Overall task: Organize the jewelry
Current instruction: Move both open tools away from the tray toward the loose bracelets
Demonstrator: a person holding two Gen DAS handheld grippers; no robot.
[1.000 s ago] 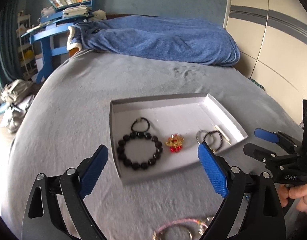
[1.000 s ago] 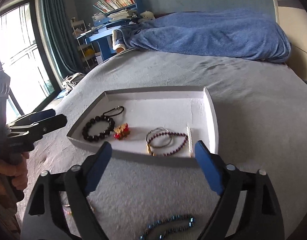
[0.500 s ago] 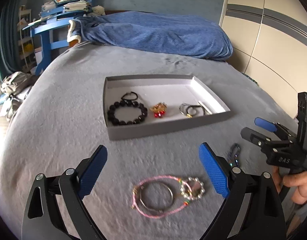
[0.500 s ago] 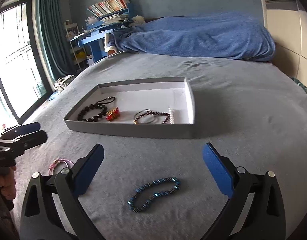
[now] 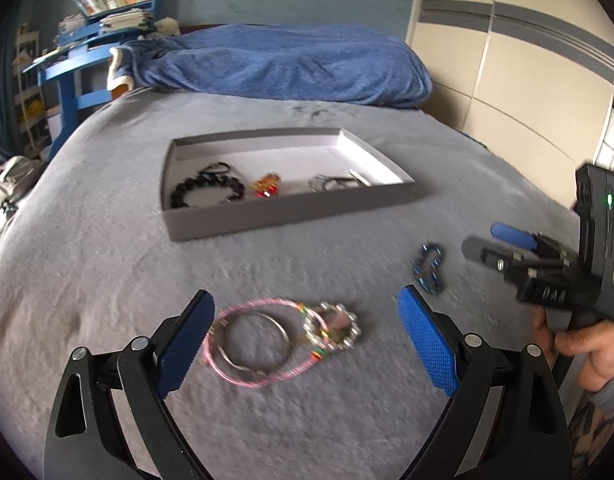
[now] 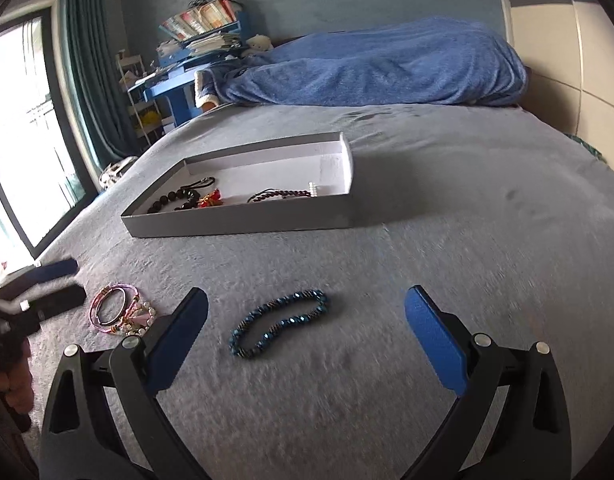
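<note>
On the grey bedspread (image 5: 107, 264), the left gripper (image 5: 307, 340) hangs with fingers spread wide and empty over the pink cord bracelet (image 5: 263, 376), which touches a pearl bracelet (image 5: 333, 330) at its 3 o'clock. The right gripper (image 6: 307, 334) is likewise spread and empty, with the blue beaded bracelet (image 6: 281, 322) lying between its fingers. At 12 o'clock the grey tray (image 6: 235, 224) holds a black bead bracelet (image 5: 207, 194), a red charm (image 5: 267, 189) and a dark thin bracelet (image 6: 281, 196).

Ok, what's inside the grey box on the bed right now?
The grey box holds a black bead bracelet, a red-gold charm, a dark thin bracelet and a pale stick. Its near wall partly hides them.
</note>
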